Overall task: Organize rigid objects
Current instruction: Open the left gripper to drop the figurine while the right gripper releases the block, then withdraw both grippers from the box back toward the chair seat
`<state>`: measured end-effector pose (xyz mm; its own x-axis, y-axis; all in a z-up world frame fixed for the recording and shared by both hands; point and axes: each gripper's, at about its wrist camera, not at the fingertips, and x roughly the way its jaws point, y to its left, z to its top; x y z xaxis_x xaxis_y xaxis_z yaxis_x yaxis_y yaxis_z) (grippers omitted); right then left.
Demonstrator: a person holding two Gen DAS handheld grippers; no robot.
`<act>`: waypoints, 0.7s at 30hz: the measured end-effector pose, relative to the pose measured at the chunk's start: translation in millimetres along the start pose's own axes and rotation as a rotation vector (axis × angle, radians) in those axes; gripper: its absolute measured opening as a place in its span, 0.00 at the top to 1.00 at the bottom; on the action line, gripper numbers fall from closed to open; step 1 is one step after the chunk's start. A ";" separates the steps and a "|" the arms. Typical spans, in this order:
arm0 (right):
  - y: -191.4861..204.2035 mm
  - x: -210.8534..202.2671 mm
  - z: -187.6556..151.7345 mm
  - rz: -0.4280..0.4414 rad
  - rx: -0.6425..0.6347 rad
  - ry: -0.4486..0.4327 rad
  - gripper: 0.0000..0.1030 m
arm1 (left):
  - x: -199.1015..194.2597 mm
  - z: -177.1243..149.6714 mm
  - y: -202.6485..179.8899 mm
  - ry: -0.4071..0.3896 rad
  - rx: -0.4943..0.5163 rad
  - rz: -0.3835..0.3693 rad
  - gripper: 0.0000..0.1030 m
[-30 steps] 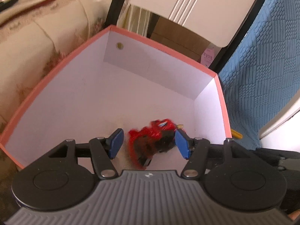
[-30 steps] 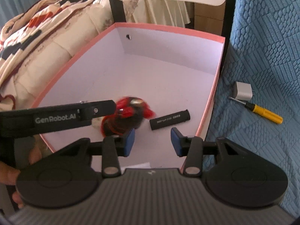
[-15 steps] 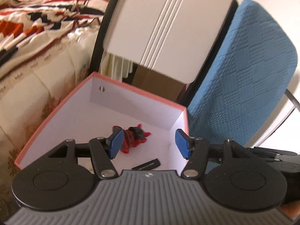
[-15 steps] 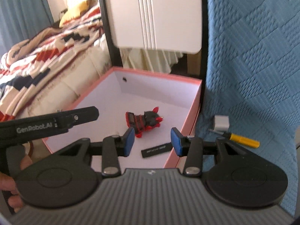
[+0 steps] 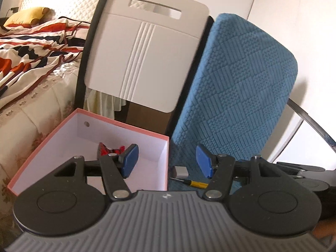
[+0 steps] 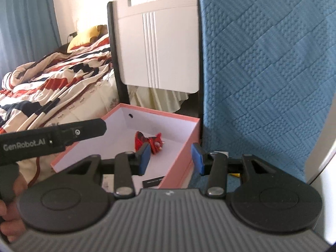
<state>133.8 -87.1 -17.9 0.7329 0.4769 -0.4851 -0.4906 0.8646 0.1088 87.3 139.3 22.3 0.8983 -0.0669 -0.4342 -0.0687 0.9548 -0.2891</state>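
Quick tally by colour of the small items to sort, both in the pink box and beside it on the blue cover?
Red: 1, the toy in the box
Black: 1, the bar in the box
Yellow-handled: 1, the screwdriver on the blue cover
White: 1, the small block on the cover
Total: 4

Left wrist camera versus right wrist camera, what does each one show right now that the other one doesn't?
Only the left wrist view shows the small white block and the yellow-handled screwdriver lying on the blue cover beside the box. Only the right wrist view shows the flat black bar on the box floor, plus the teal curtain. Both show the pink box holding the red toy, the white chair back, the striped blanket and open, empty claws.
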 end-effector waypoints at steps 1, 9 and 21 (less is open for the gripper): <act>-3.2 -4.3 -1.7 -0.003 0.003 -0.005 0.55 | 0.5 -2.2 -3.0 0.001 0.000 -0.004 0.35; -29.5 -26.5 -18.8 -0.053 0.021 -0.021 0.55 | 5.7 -26.1 -28.7 0.015 0.032 -0.015 0.35; -58.5 -34.2 -59.8 -0.122 0.036 -0.006 0.55 | 22.8 -61.7 -53.0 0.049 0.049 -0.039 0.35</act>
<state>109.2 -163.5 -59.6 0.7890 0.3683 -0.4918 -0.3803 0.9214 0.0798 84.7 69.3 -24.9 0.8776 -0.1175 -0.4647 -0.0112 0.9642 -0.2648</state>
